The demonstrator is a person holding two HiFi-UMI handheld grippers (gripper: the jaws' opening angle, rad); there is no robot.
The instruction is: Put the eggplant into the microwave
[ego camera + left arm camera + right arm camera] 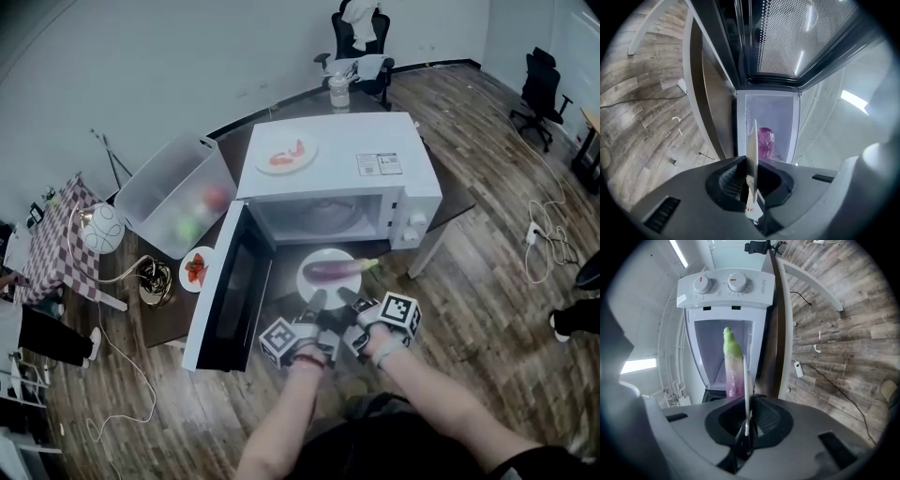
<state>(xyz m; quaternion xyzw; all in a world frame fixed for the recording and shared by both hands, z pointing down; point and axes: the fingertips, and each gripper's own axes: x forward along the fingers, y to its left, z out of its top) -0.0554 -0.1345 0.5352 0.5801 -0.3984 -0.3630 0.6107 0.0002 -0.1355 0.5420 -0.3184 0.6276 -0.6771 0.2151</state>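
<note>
A purple eggplant with a green stem lies on a white plate just in front of the white microwave, whose door hangs open to the left. My left gripper and right gripper are side by side, each shut on the plate's near rim. In the left gripper view the plate stands edge-on in the left gripper, with the eggplant beyond it. The right gripper view shows the plate clamped in the right gripper, the eggplant and the control knobs.
On the microwave's top rests a plate with red food. Left of it stand a clear plastic bin and a small dish of red fruit. A jar and an office chair are behind. Cables trail on the wooden floor.
</note>
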